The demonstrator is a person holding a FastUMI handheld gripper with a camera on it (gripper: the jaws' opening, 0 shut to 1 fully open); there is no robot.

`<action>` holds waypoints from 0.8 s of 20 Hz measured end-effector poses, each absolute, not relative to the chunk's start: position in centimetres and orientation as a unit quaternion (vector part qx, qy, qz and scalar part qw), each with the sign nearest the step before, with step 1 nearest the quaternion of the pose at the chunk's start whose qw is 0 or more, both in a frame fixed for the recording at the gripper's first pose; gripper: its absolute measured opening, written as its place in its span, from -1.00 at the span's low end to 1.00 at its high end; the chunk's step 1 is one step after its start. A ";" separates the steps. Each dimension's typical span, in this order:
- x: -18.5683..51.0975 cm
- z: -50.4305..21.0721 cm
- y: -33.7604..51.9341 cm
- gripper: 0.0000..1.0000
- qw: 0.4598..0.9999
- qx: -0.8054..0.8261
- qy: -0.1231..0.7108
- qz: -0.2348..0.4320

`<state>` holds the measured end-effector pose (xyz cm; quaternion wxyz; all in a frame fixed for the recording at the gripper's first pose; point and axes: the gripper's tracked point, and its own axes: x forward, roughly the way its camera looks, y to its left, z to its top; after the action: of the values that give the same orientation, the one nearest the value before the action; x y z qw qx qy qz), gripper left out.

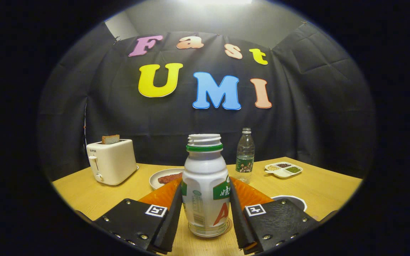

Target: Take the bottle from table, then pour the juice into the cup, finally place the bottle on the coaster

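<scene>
The bottle (205,185) is standing upright between the fingers of the claw (205,217), its cap off and its mouth open. Both fingers are pressing against its sides at about mid-body, so the claw is pinching the bottle. Its base seems to be sitting on a small round coaster (228,226) on the table (329,188), or hovering just over it; the view is too steep to tell which.

It looks like a light, stiff plastic bottle with a smooth, printed sleeve, so it is likely to slip a little under a loose pinch and to dent under a hard one. The waist, where the fingers are now sitting, seems the best place to hold: low enough to steady it, clear of the neck. With the mouth open, any tilt is risking a spill.

Just beyond the right finger a white-rimmed cup (290,200) is peeking out. An orange mat (251,195) is lying behind the bottle. Farther ahead are a plate (162,177) with food, a toaster (111,161) off to the left, a water bottle (245,154), and a divided dish (283,170) to the right.
</scene>
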<state>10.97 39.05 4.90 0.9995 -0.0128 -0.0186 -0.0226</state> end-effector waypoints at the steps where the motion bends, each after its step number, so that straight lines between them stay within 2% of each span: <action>1: 11.3 4.9 39.4 0.30 1.000 -0.014 -0.019 -0.017; 16: 14.2 3.2 38.0 0.30 1.000 0.007 -0.003 -0.012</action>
<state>14.16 38.04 3.16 0.9999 0.0071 -0.0032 -0.0116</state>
